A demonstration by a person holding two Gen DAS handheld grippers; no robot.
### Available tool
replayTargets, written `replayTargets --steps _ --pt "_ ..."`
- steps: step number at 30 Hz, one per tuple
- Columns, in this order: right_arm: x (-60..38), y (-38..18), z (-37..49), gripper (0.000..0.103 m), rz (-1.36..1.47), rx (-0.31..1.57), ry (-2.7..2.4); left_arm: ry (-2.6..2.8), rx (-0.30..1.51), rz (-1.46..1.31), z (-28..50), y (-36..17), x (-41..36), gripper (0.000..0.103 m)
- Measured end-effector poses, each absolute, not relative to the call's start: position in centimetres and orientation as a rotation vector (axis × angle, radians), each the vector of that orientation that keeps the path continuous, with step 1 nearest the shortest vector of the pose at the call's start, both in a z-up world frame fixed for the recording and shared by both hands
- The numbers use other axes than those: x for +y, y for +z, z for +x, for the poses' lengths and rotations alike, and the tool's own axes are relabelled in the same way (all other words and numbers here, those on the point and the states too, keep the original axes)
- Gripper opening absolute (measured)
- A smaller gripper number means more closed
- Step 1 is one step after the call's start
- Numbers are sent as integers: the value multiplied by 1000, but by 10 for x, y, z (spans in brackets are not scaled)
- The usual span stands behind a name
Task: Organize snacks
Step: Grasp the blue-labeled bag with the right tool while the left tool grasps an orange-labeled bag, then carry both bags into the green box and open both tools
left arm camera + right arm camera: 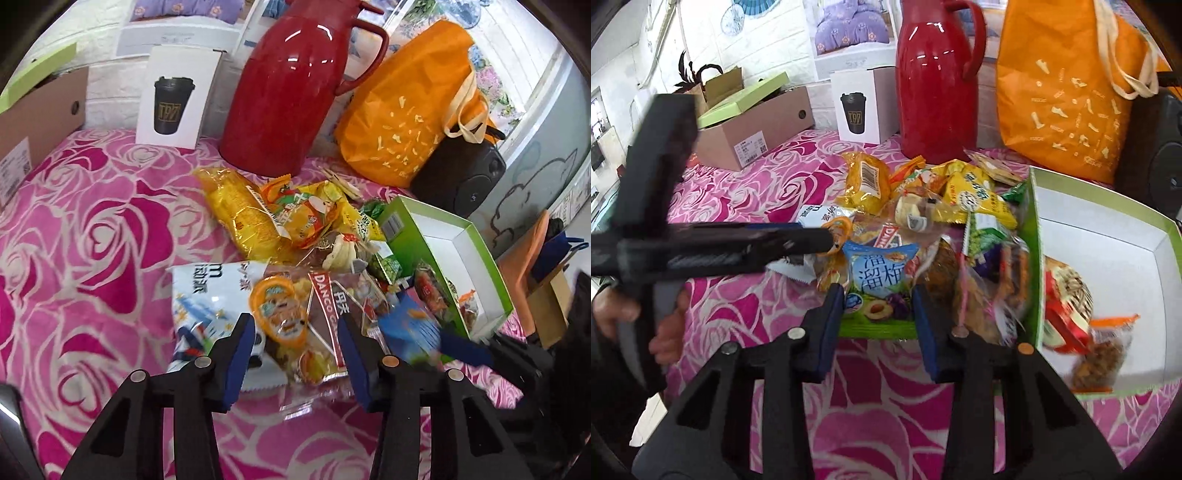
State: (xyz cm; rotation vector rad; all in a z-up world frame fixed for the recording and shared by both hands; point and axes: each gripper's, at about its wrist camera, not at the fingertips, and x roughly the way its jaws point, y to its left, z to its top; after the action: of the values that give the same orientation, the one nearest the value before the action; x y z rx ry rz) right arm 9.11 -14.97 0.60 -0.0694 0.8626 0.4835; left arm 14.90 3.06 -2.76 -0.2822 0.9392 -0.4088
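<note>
Your right gripper [878,314] is clamped on a blue-and-green plum snack packet [877,291] printed with 溜溜梅, pads pressing both side edges, packet just left of the green box [1032,206]. Your left gripper [295,354] is spread wide and holds nothing, hovering over a clear packet with a red DANCO band [325,314] and an orange-rimmed jelly cup [279,314]; a white-and-blue pouch [207,295] lies just left of them. The snack pile [295,229] sits on the pink rose-print cloth [92,240], touching the box's left wall: yellow packets, 1 with a barcode [866,181], small green wrapped pieces, other print too blurred to read. Inside the white-lined box lie a red-and-white packet [1067,302] and a clear bag of brown pieces [1097,362], both at the near end. Behind the pile stand a red thermos jug [291,85], an orange tote bag [410,99] and a white carton showing a black cup marked T97 [173,96]. A cardboard shoebox with a green lid [753,122] sits far left. Your hand [665,325] shows on the left gripper's handle.
</note>
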Motion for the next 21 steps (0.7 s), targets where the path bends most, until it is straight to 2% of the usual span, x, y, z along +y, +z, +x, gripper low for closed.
replayTargets --steps 6,8,9,15,21 --pt "-169 3 75 40 -26 882 457 -351 961 -226 168 -39 16 47" --pt "-173 3 72 40 -13 878 453 -346 970 -204 168 -40 13 28" --pt "-173 4 72 40 -11 875 452 -353 987 -206 169 -42 12 23" --pt "-182 12 62 40 11 840 456 -344 991 -225 156 -38 14 22" --pt "-208 34 51 40 42 766 403 -398 926 -201 135 0 -1 22"
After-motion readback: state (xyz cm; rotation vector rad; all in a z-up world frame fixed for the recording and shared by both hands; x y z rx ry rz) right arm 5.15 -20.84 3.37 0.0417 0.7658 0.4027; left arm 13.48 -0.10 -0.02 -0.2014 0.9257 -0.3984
